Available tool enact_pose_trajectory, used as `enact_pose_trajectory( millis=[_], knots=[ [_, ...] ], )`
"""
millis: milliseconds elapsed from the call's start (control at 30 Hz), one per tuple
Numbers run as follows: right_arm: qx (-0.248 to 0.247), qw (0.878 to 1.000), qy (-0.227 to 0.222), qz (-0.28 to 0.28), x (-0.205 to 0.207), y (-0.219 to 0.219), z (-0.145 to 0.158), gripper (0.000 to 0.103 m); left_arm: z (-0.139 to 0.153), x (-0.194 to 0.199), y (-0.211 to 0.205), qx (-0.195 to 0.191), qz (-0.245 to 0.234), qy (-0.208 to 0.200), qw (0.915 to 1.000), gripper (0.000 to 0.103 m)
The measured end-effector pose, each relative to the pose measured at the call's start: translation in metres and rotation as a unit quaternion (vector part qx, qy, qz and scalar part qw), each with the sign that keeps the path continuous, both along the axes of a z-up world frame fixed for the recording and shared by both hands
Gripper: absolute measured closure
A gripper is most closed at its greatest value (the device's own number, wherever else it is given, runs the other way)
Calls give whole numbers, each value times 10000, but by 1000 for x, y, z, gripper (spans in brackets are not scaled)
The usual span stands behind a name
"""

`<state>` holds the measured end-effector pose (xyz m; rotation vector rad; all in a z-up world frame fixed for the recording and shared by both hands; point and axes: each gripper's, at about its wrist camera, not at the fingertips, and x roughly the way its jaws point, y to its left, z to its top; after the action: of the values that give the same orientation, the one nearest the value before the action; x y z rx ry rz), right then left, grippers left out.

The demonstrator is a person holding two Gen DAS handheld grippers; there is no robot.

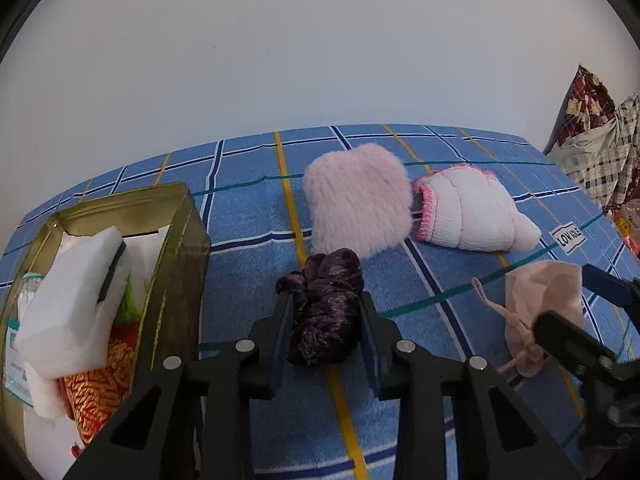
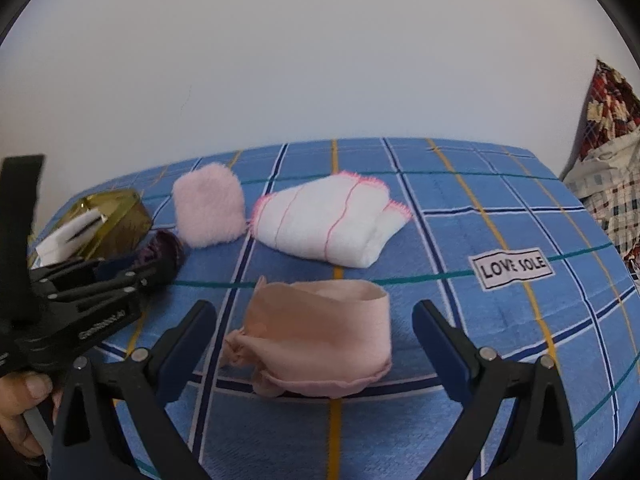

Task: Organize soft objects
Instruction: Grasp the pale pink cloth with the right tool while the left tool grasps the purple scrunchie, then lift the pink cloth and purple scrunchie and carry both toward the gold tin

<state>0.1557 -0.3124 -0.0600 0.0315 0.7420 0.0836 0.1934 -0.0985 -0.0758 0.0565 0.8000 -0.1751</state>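
Your left gripper (image 1: 325, 312) is clamped on the crumpled dark purple velvet scrunchie (image 1: 324, 308), its pads pressing both sides as it lies on the blue checked bedsheet (image 1: 248, 208). Your right gripper (image 2: 314, 328) stands wide open around the pale pink drawstring cloth pouch (image 2: 320, 344), fingers clear of it. Left of the scrunchie sits the gold tin box (image 1: 176, 216), filled with white foam and orange fabric. Farther back lie the fluffy pink fur pad (image 1: 358, 204) and, touching it, the folded white cloth with pink edging (image 1: 476, 216).
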Motion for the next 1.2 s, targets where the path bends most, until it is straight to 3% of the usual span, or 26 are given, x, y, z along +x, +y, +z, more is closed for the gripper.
enact_pose_trajectory(
  millis=[100,367,533,667,867,1200],
  knots=[
    [3,9999,164,35,5,1,-4,8,3,-11,3,51,-26,-126,9999,69],
    [-55,9986,491,203,12,7,-12,45,8,-29,12,9,-66,-311,9995,69],
    [0,9981,563,259,13,7,-13,60,12,-38,13,0,-36,-475,9989,69],
    [44,9980,537,318,11,8,-11,80,17,-49,8,115,-21,-720,9973,69],
    [-146,9990,246,355,5,15,-2,86,26,-68,4,183,-62,-1164,9930,69],
    [-150,9986,-327,381,-9,16,14,86,29,-81,10,-17,56,-1316,9913,69]
  ],
)
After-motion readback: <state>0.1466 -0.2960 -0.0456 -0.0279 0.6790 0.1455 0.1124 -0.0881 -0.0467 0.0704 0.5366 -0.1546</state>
